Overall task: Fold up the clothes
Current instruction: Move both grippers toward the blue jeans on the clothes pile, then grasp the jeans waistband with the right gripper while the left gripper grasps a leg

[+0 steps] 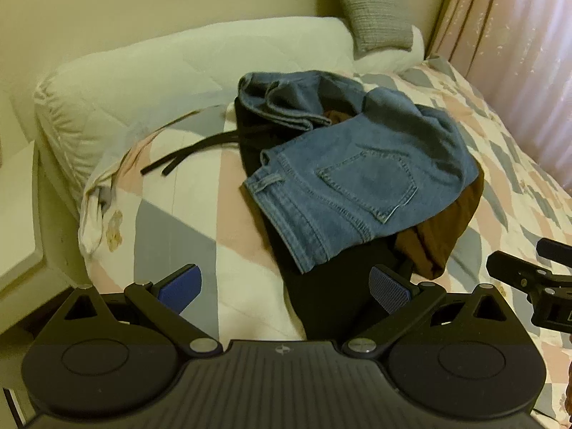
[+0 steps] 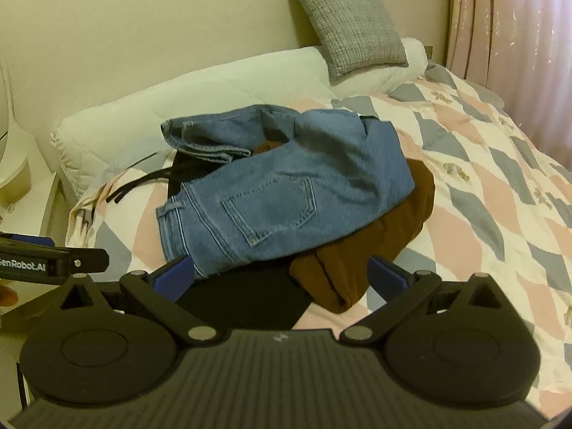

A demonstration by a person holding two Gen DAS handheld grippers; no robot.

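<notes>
A pile of clothes lies on the bed. Blue jeans (image 1: 357, 178) lie crumpled on top, back pocket up, also in the right wrist view (image 2: 279, 193). Under them are a black garment (image 1: 321, 296) (image 2: 246, 300) with a drawstring (image 1: 193, 153) and a brown garment (image 1: 443, 232) (image 2: 375, 243). My left gripper (image 1: 286, 286) is open and empty, just short of the pile's near edge. My right gripper (image 2: 282, 275) is open and empty, its fingers either side of the pile's near edge.
The bed has a checked pink, grey and white cover (image 2: 500, 186). A white duvet roll (image 1: 143, 82) and a grey cushion (image 2: 350, 21) lie along the wall. Pink curtains (image 2: 511, 28) hang at right. A white bedside table (image 1: 18, 214) stands at left.
</notes>
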